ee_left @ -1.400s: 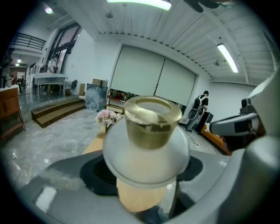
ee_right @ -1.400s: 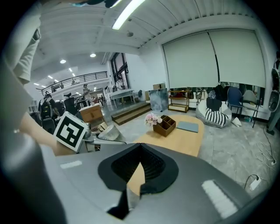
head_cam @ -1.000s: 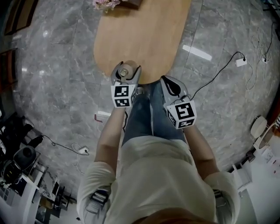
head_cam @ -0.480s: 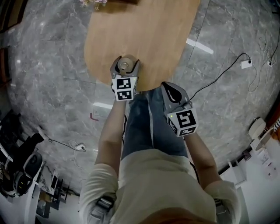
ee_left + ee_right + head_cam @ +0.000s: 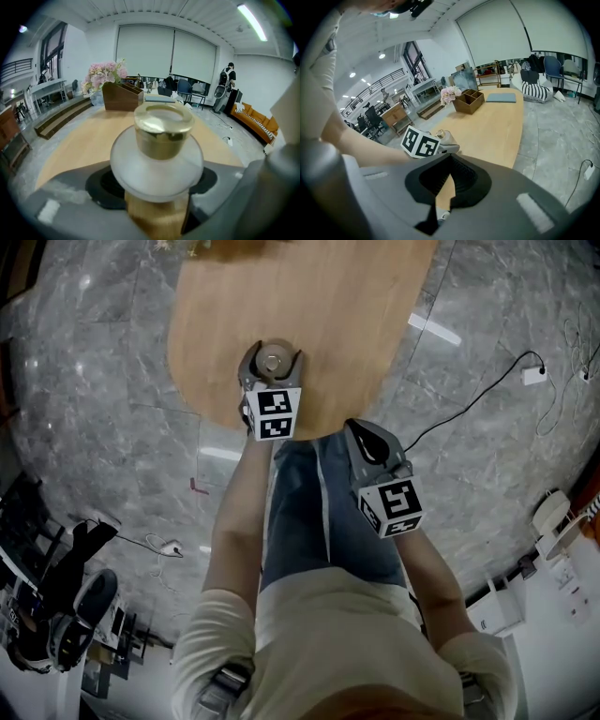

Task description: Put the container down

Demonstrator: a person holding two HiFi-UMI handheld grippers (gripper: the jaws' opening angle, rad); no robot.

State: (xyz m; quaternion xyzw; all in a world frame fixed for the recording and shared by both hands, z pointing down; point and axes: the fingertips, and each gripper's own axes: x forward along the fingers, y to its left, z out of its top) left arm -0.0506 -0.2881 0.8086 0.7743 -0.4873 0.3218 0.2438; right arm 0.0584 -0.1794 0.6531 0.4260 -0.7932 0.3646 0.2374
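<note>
Seen from above, a person stands at the rounded near end of a long wooden table with a two-jaw gripper in each hand. The left gripper reaches out over the table end, its jaws closed on the container, a small round frosted jar with a gold lid. The jar sits squarely between the two jaws, upright, lid uppermost, with one dark pad pressed against each side of its wide belly. The jaws stand far apart only because the jar is broad. Held level like this, it looks ready to be lowered straight down without tipping. Bare wood shows directly under the jaws in the left gripper view, so the spot below is free. Whether the base already touches the wood cannot be told from these views. Far beyond the jaws, at the other end of the table, stand a wooden desk organiser and a bunch of pink flowers, well clear of the drop spot. The right gripper hangs short of the table edge, beside the person's jeans-clad leg. Its jaws are together with nothing between them. It seems to be kept back so the left hand can work alone. What remains, by the look of it, is setting the jar on the wood and spreading the jaws.
</note>
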